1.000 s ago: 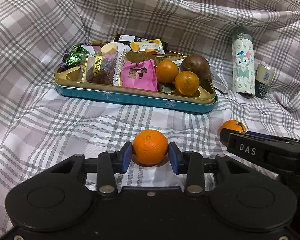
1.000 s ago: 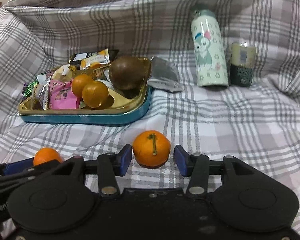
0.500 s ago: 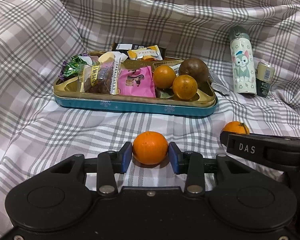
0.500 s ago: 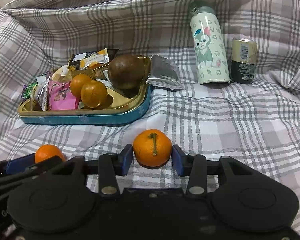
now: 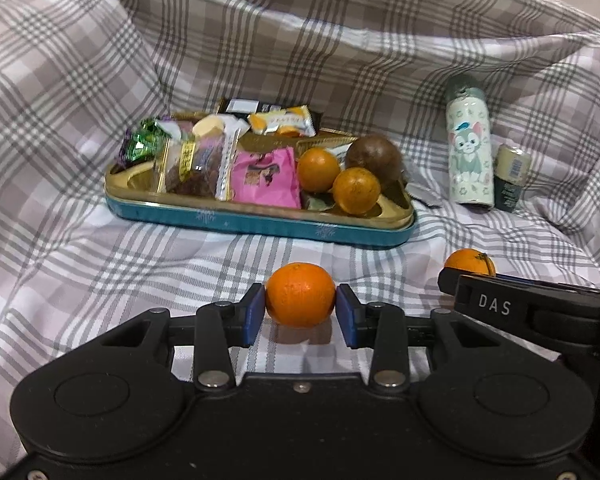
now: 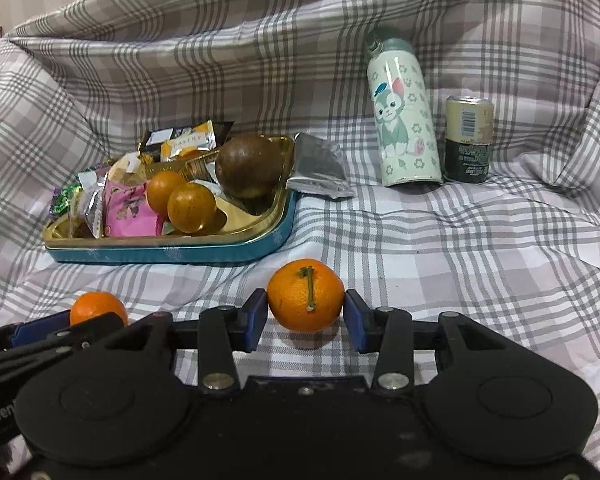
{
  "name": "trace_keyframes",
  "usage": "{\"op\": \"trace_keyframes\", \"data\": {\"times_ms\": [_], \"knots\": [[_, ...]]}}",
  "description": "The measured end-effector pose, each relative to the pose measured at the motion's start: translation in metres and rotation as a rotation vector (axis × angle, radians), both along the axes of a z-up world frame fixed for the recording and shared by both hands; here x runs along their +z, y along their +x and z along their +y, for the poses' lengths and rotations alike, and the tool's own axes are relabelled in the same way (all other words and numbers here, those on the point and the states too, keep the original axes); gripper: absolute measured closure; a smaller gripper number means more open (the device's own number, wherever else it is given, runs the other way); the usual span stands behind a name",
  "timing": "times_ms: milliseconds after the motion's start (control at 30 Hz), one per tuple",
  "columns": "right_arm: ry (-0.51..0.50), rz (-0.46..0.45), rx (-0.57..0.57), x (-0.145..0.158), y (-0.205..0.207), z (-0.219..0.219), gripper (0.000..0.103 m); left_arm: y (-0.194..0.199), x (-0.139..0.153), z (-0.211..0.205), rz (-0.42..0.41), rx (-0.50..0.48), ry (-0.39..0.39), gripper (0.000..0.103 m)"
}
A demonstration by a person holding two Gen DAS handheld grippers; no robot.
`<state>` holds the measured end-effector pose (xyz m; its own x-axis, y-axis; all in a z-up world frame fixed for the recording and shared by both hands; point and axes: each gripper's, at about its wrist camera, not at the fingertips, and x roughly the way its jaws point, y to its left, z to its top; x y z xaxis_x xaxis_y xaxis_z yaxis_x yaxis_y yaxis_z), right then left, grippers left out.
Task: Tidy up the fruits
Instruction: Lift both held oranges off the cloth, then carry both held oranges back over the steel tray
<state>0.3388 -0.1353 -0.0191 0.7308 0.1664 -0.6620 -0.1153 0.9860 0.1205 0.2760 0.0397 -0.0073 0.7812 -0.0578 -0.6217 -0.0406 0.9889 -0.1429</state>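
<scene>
Left wrist view. Left gripper: blue pads clamped on a mandarin, which sits above its shadow on the plaid cloth. Beyond it, a teal tin tray with gold rim; snack packets fill its left and middle, two oranges and a brown fruit lie at its right end. Off the tray's right end stand a cat-print bottle and a can, touching or nearly so. At right, part of the right gripper with a second mandarin.

Right wrist view. Right gripper: pads closed against the stemmed second mandarin, just above the cloth. Tray at upper left; a foil packet lies against its right end. Left gripper's mandarin at lower left.
</scene>
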Motion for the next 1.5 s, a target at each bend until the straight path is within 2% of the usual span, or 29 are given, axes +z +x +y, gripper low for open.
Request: {"op": "trace_keyframes", "data": {"times_ms": [300,433,767,967,1200,1500], "knots": [[0.005,-0.044,-0.009,0.019,-0.028,-0.012,0.06,-0.025,0.02,-0.003,-0.035,-0.027,0.0,0.056],[0.045,-0.048,-0.031,0.03,-0.054,-0.025,0.06,-0.044,0.035,-0.005,-0.055,-0.029,-0.003,0.056],[0.04,-0.097,-0.053,0.057,-0.15,-0.046,0.06,-0.116,0.044,-0.014,-0.036,-0.094,0.04,0.056],[0.03,-0.089,-0.045,0.061,-0.2,-0.047,0.06,-0.149,0.048,-0.014,-0.03,-0.091,0.021,0.056],[0.044,-0.057,-0.036,0.055,-0.238,-0.047,0.06,-0.186,0.05,-0.018,-0.034,-0.091,0.008,0.056],[0.022,-0.023,-0.052,0.026,-0.275,-0.055,0.06,-0.212,0.024,-0.017,-0.046,-0.089,0.047,0.056]]}}
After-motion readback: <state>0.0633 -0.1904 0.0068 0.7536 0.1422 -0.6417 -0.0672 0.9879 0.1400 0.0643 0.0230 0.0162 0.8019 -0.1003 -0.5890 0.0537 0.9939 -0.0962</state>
